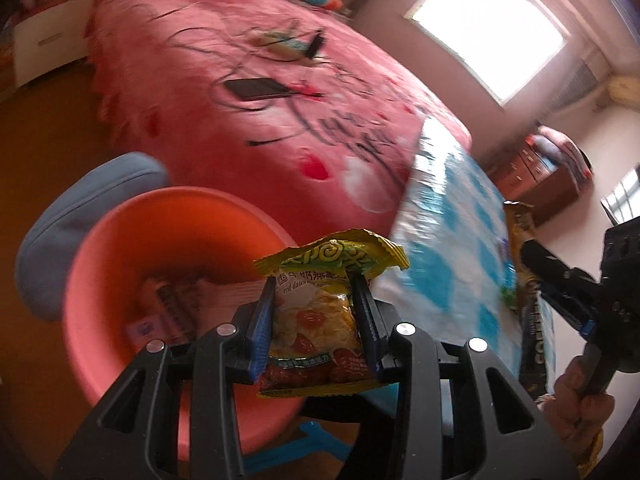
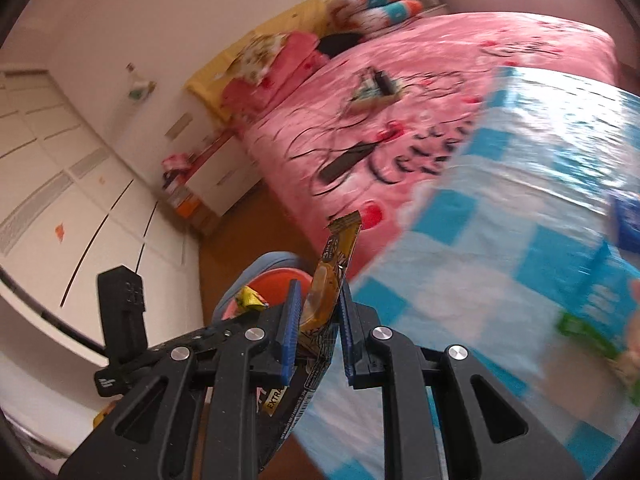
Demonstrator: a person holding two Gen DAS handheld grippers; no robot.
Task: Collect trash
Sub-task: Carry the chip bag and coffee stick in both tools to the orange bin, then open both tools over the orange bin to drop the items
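My left gripper is shut on a yellow-green snack packet and holds it over the near rim of a pink basin that has several wrappers in it. My right gripper is shut on a long yellow-brown coffee sachet, held up beside the table edge. That gripper and sachet also show at the right of the left wrist view. The basin shows behind the sachet in the right wrist view.
A table with a blue-and-white checked cover stands to the right, with small packets on it. A pink bed with a phone and cables lies behind. A blue-grey stool sits under the basin. White cabinets line the wall.
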